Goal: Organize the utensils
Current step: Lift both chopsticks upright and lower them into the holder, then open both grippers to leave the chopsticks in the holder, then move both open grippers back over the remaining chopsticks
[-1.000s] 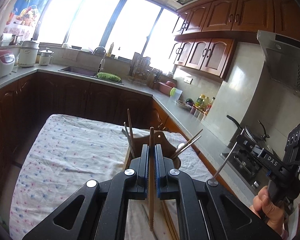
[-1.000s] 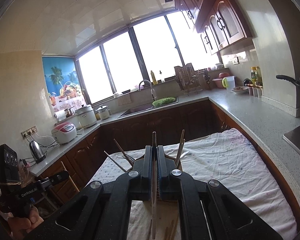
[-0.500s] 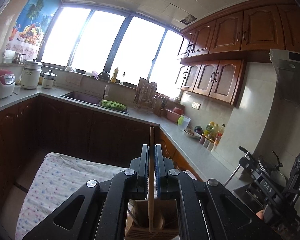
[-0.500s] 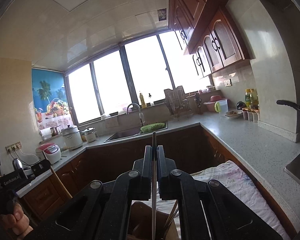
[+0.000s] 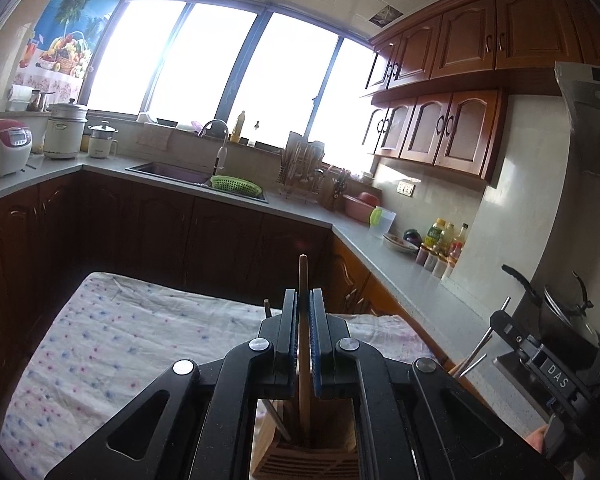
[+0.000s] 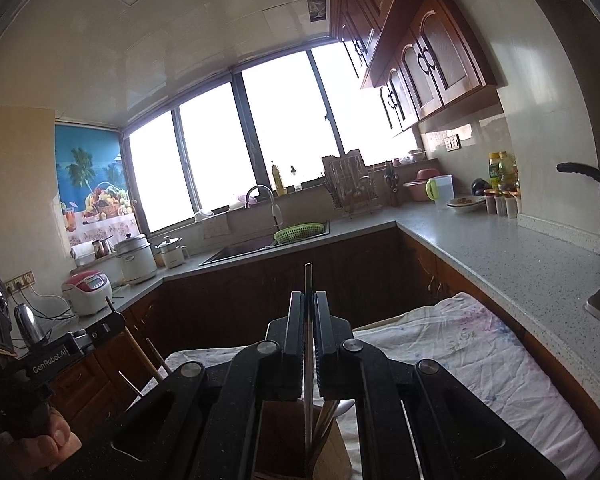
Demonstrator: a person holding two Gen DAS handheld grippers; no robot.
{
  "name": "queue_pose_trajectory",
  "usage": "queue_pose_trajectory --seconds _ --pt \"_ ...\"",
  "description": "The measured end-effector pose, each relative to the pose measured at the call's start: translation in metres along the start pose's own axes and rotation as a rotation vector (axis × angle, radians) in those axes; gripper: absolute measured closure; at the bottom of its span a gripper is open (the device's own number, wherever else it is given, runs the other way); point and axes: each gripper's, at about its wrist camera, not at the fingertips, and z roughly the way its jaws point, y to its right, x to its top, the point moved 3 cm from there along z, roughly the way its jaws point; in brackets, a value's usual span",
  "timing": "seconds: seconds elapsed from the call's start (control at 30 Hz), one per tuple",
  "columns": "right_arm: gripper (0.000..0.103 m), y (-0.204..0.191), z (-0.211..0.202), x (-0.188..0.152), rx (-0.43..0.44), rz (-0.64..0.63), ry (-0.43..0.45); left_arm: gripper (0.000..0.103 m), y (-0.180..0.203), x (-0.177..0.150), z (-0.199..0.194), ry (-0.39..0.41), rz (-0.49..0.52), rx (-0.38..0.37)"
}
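In the left wrist view, the left gripper [image 5: 304,322] is pinched tight on a wooden chopstick [image 5: 303,280], which stands upright between the blue pads with its top poking above the fingertips and its lower end dipping into the wooden utensil holder [image 5: 300,456] directly below. The holder sits at the near edge of the table's flowered cloth [image 5: 120,340], and another thin stick already leans inside it just left of the held one. At the far right edge of this view the right gripper [image 5: 496,318] appears from the side, carrying a slim metal chopstick [image 5: 482,344]. In the right wrist view, that same gripper [image 6: 309,320] is clamped on the metal chopstick [image 6: 308,280], held vertical, its lower length passing down into the holder [image 6: 276,440] among the utensils standing there. The left gripper [image 6: 112,320] shows at the left, held in a person's hand [image 6: 48,444]. The step in hand looks like dropping each stick into the holder. To do it well, each stick should stay plumb over an open slot, descend until the tip is well below the rim, and only then be released, so it neither tips out nor jams against the neighbours; lowering one side at a time would keep the two grippers from crowding each other over the holder.
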Motion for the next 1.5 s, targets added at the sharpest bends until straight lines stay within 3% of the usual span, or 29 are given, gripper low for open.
queue_pose_trajectory --seconds 0.2,0.4,0.7,0.8,0.87,0.9,1.0,1.03,1.07,1.13,1.3,1.5 --pt "0.099 0.009 0.003 -0.022 -0.001 0.029 -0.056 0.1 -0.013 -0.011 0.006 -0.055 0.006 0.01" --pt "0.099 0.008 0.011 -0.034 -0.002 0.022 -0.116 0.099 -0.018 -0.006 0.001 -0.061 0.004 0.002" --pt "0.098 0.009 0.014 -0.033 0.002 0.031 -0.142 0.099 -0.019 -0.006 0.0 -0.072 -0.005 0.006" --pt "0.094 0.01 0.013 -0.032 0.017 0.047 -0.144 0.095 -0.02 -0.006 -0.001 -0.089 -0.026 -0.004" --pt "0.091 0.01 0.009 -0.03 0.024 0.06 -0.136 0.085 -0.019 -0.004 -0.005 -0.084 -0.03 -0.014" --pt "0.085 0.01 0.005 -0.027 0.029 0.065 -0.128 0.083 -0.017 -0.001 -0.009 -0.076 -0.027 -0.012" --pt "0.042 0.01 -0.009 -0.017 0.036 0.077 -0.082 0.067 -0.012 0.003 -0.024 -0.049 -0.012 -0.016" --pt "0.033 0.011 -0.014 -0.014 0.035 0.082 -0.063 0.057 -0.011 0.002 -0.029 -0.038 -0.011 -0.016" --pt "0.03 0.012 -0.02 -0.01 0.034 0.087 -0.047 0.042 -0.01 0.002 -0.037 -0.022 -0.008 0.003" --pt "0.019 0.014 -0.029 -0.004 0.035 0.103 -0.026 0.028 -0.009 0.0 -0.052 0.013 -0.008 0.014" --pt "0.002 0.018 -0.05 0.001 0.031 0.119 0.002 0.021 -0.014 -0.015 -0.084 0.025 -0.029 0.033" --pt "0.0 0.017 -0.07 -0.018 0.051 0.127 -0.043 0.017 -0.021 -0.044 -0.115 -0.02 -0.059 0.061"
